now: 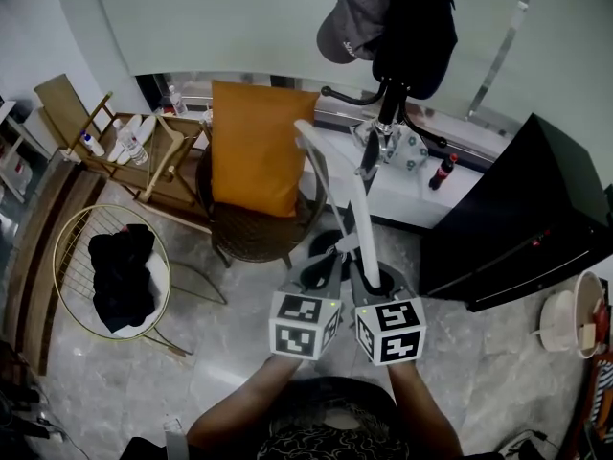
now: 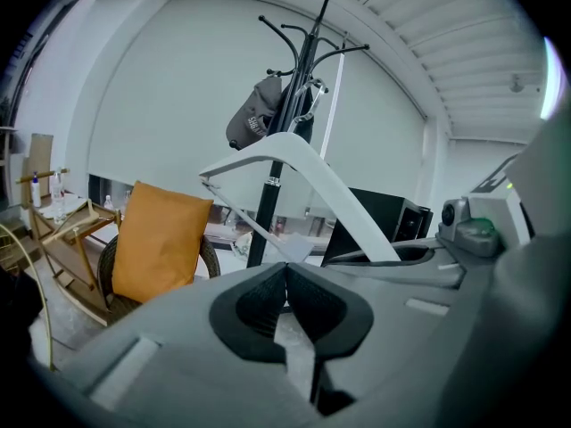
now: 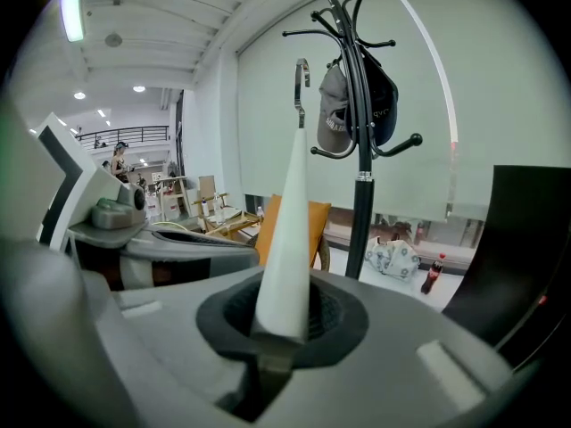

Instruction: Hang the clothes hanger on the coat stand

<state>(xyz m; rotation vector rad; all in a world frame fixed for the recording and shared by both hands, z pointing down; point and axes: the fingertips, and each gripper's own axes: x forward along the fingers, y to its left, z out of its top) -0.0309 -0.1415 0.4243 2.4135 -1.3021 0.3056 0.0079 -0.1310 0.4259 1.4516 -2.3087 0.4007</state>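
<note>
Ok so the person has a set of tongs in each hand, held close side by side low over the floor. The right gripper point(image 3: 278, 328) is clamped on the end of one white arm of the clothes hanger point(image 3: 285, 239). That arm stands up out of its jaws, with the metal hook point(image 3: 302, 78) on top. The left gripper point(image 2: 285, 266) has its jaws pressed together. The hanger's thin bottom bar point(image 2: 239, 217) runs right down into their tips, so it looks pinched there.

The hanger is up in the air and not on the coat stand point(image 3: 359, 212). Its hook is just beside the black pole, level with the curved pegs and clear of them. A grey cap point(image 3: 334, 114) and something black already hang on the stand.

Off to the left, an orange cushion point(image 1: 257, 147) leans on a wicker chair point(image 1: 251, 233). Nearer the floor's left edge is a wire basket point(image 1: 57, 247) with dark clothes point(image 1: 120, 271) in it.
</note>
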